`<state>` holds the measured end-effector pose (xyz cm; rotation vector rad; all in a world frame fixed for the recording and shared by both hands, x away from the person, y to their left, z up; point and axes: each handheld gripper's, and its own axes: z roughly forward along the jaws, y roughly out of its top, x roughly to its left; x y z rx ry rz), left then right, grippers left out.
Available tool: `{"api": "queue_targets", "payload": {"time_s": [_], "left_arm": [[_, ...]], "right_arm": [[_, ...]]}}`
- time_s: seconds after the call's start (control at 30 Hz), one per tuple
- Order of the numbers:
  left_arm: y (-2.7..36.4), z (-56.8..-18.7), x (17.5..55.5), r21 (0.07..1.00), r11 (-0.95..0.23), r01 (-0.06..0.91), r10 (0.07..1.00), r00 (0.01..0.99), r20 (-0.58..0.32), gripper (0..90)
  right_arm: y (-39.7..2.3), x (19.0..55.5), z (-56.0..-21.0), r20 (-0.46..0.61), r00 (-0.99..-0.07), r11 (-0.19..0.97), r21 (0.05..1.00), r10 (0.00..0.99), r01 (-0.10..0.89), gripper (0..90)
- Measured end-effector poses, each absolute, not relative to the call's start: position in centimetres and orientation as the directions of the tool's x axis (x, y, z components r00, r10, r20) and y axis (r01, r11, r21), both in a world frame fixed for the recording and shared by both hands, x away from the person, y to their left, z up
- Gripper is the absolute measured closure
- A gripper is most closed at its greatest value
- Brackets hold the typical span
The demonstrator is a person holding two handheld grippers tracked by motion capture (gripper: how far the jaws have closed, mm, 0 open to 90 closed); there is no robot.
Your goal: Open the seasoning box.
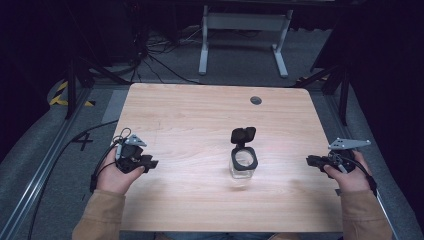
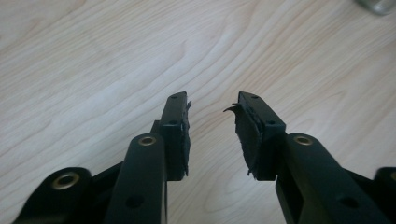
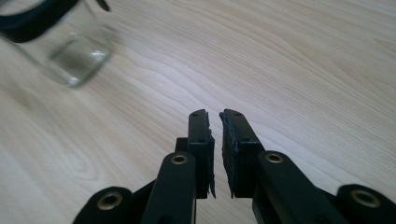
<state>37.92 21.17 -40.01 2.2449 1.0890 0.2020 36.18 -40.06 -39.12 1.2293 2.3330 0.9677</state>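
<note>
Black jaws are seen nearest the camera, one pair at each side of the desk. The left gripper (image 1: 148,163) is held just inside the left edge, near the front left corner, with its jaws parted and only bare wood between the pads (image 2: 180,135). The right gripper (image 1: 311,160) is held at the right edge, jaws pointed inward; in the right gripper view a narrow gap is left between the pads (image 3: 204,140), and nothing is clamped there. Both tools stand well apart from the work.

Farther in, roughly midway between the two grippers and a little right of the desk's centre, a small clear glass jar (image 1: 243,169) is set upright. Its long axis is taken to run vertically, mouth up. A black collar rings the mouth, and the hinged black lid (image 1: 243,135) is flipped open, standing up on the side toward the far edge.

The step in hand is judged to be a pause between moves, with the jar opened and both grippers drawn clear. A next move would call for one gripper to steady the glass body while the other is brought to the lid. Beyond the jar, a round dark grommet (image 1: 256,100) is set near the far edge.
</note>
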Motion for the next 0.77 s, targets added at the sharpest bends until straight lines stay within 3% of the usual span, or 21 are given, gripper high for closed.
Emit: {"api": "queue_targets", "payload": {"time_s": [0.07, 0.2, 0.27, 0.47, 0.6, 0.77], "left_arm": [[21.9, -40.8, 38.2, 0.585, -0.463, 0.666, 0.756, 0.641, -0.13, 62.5], [22.5, -43.0, 38.8, 0.594, -0.492, 0.637, 0.725, 0.677, -0.126, 53.1], [22.5, -43.5, 39.0, 0.609, -0.494, 0.621, 0.708, 0.694, -0.133, 49.0], [22.1, -44.5, 39.3, 0.608, -0.493, 0.623, 0.703, 0.696, -0.143, 39.7], [21.5, -45.2, 39.4, 0.553, -0.54, 0.634, 0.715, 0.692, -0.096, 33.1], [20.9, -45.4, 39.4, 0.552, -0.545, 0.631, 0.707, 0.7, -0.102, 30.7]], "right_arm": [[-40.3, 36.3, -39.4, 0.022, -0.567, 0.393, 0.698, 0.823, 0.598, 74.9], [-41.1, 36.9, -41.1, 0.049, -0.539, 0.372, 0.671, 0.841, 0.642, 52.9], [-41.1, 37.3, -41.7, 0.041, -0.533, 0.371, 0.672, 0.845, 0.641, 46.8], [-40.9, 37.9, -43.5, 0.04, -0.546, 0.389, 0.659, 0.837, 0.644, 40.6], [-40.7, 38.1, -44.1, 0.027, -0.543, 0.395, 0.657, 0.839, 0.643, 40.3], [-40.0, 38.2, -44.4, 0.04, -0.551, 0.387, 0.669, 0.834, 0.635, 40.1]]}}
